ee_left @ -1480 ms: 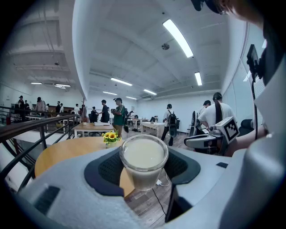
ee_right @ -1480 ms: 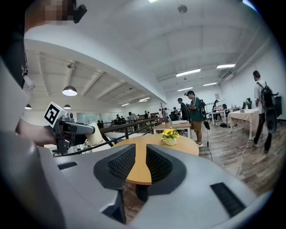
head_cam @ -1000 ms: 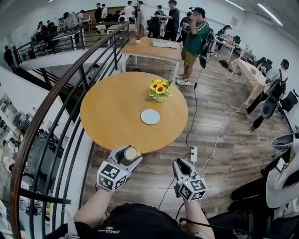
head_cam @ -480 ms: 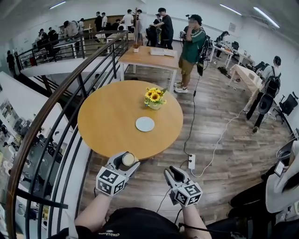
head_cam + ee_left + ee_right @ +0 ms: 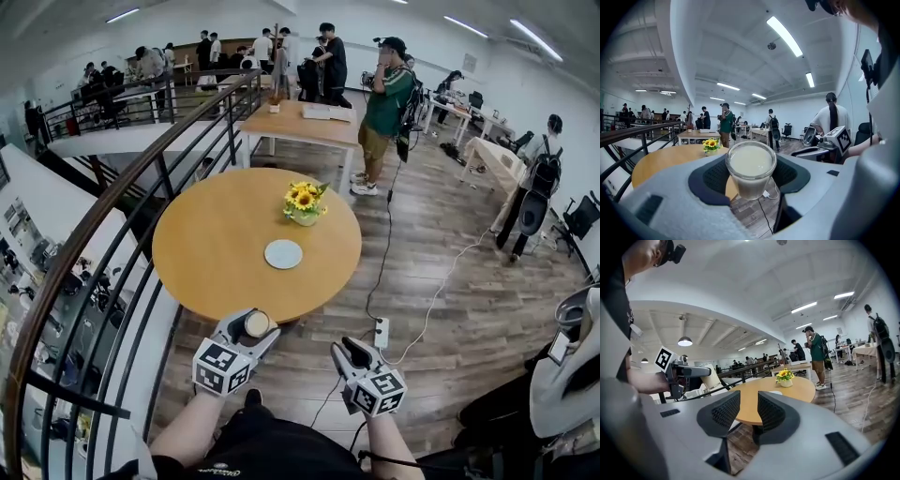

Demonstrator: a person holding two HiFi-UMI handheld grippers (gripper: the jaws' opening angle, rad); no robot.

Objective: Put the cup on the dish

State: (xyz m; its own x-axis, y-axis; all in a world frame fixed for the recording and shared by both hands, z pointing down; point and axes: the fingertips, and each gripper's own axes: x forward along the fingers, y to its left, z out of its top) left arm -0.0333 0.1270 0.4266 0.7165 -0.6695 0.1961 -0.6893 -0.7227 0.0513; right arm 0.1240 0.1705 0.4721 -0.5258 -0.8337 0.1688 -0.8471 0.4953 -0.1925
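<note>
Glass cup (image 5: 751,171) pinched by left gripper (image 5: 253,325), only rim visible from above, right gripper (image 5: 350,348) spread, empty.

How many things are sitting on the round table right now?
2 on the round table: the white dish near its middle, and the sunflower pot just beyond it. The cup is not set down; the left claw holds it. Nothing looks hidden.

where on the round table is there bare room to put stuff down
The left half of the round table, on the railing side, is bare wood. The near strip in front of the dish is free too. The only crowded part is right of centre, where the sunflower pot stands just behind the dish, apart from it.
</note>
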